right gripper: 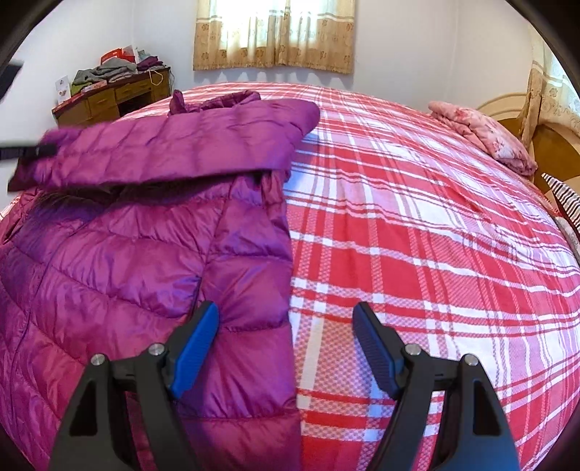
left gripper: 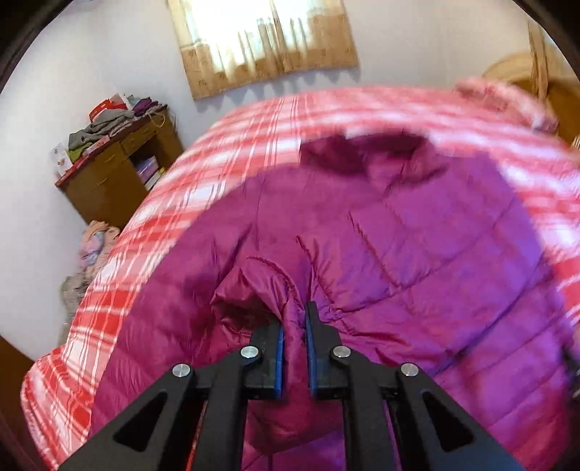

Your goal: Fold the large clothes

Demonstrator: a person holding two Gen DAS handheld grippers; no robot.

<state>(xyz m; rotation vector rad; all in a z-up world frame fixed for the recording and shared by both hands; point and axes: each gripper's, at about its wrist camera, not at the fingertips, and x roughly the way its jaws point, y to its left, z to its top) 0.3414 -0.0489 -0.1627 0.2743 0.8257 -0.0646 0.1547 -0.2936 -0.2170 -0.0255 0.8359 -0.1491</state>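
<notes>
A magenta quilted puffer jacket [right gripper: 119,253] lies on a bed with a red and white plaid cover [right gripper: 417,235]. My left gripper [left gripper: 294,326] is shut on a fold of the jacket [left gripper: 362,235], the sleeve end, pinched between its blue pads. In the right wrist view that sleeve [right gripper: 174,145] is lifted and stretched across the jacket's upper part, with the left gripper's black tip [right gripper: 25,150] at its left end. My right gripper [right gripper: 286,315] is open and empty, low over the jacket's right edge where it meets the cover.
A wooden desk [right gripper: 108,98] piled with clothes stands at the back left by the wall. A folded pink blanket [right gripper: 482,137] lies at the bed's far right near a wooden headboard [right gripper: 536,141]. A curtained window [right gripper: 275,32] is behind. More clothes [left gripper: 94,246] lie beside the bed.
</notes>
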